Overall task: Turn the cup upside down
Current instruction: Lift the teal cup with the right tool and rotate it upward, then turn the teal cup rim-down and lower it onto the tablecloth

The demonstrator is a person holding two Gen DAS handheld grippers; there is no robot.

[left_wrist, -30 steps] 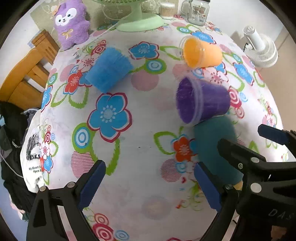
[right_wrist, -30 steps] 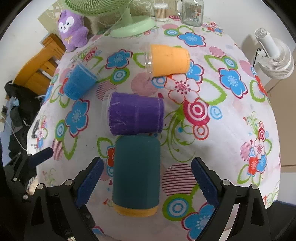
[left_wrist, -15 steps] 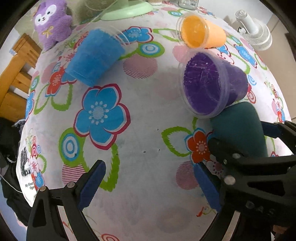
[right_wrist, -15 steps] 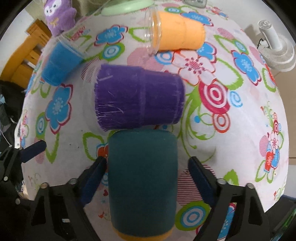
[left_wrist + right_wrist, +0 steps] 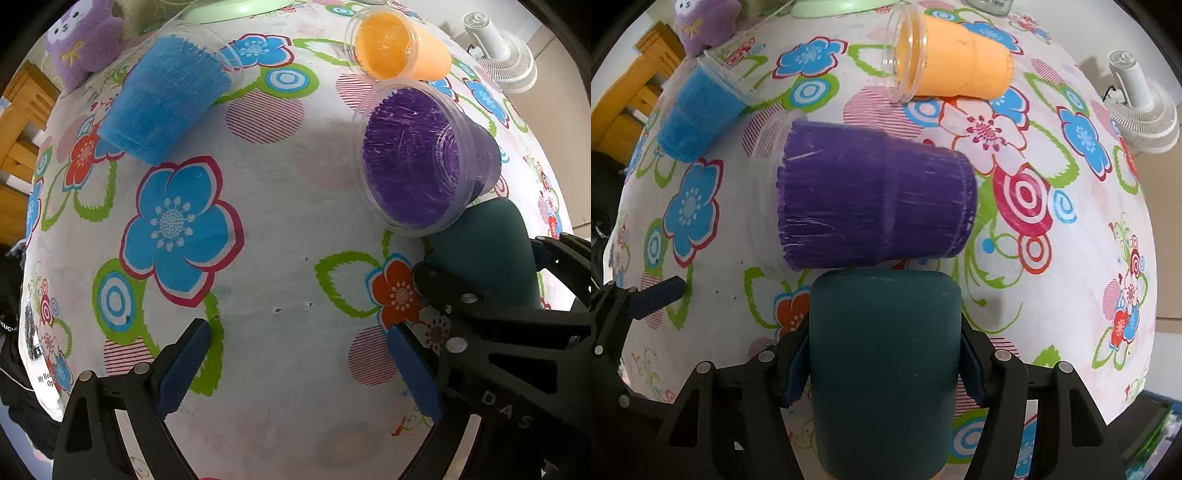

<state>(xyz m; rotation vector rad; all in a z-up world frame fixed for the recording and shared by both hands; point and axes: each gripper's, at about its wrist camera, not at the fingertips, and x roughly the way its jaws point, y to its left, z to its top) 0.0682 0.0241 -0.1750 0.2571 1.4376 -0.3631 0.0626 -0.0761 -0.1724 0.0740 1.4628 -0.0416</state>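
A flowered tablecloth (image 5: 1052,122) carries four cups lying on their sides. The right gripper (image 5: 884,363) is clamped on the teal cup (image 5: 884,369), which seems to touch the purple cup (image 5: 875,203). The left gripper (image 5: 301,369) hangs wide open, empty, beside it.

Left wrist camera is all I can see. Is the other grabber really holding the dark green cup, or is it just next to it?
Observer: Holding it. In the right wrist view, the right gripper has its jaws pressed against both sides of the teal cup.
Operator: Is the purple one in the way?
Observer: The purple cup lies crosswise right at the teal cup's far end. They look to be touching.
Operator: Which way does its bottom point?
Observer: To the right, toward a red ringed circle on the tablecloth.
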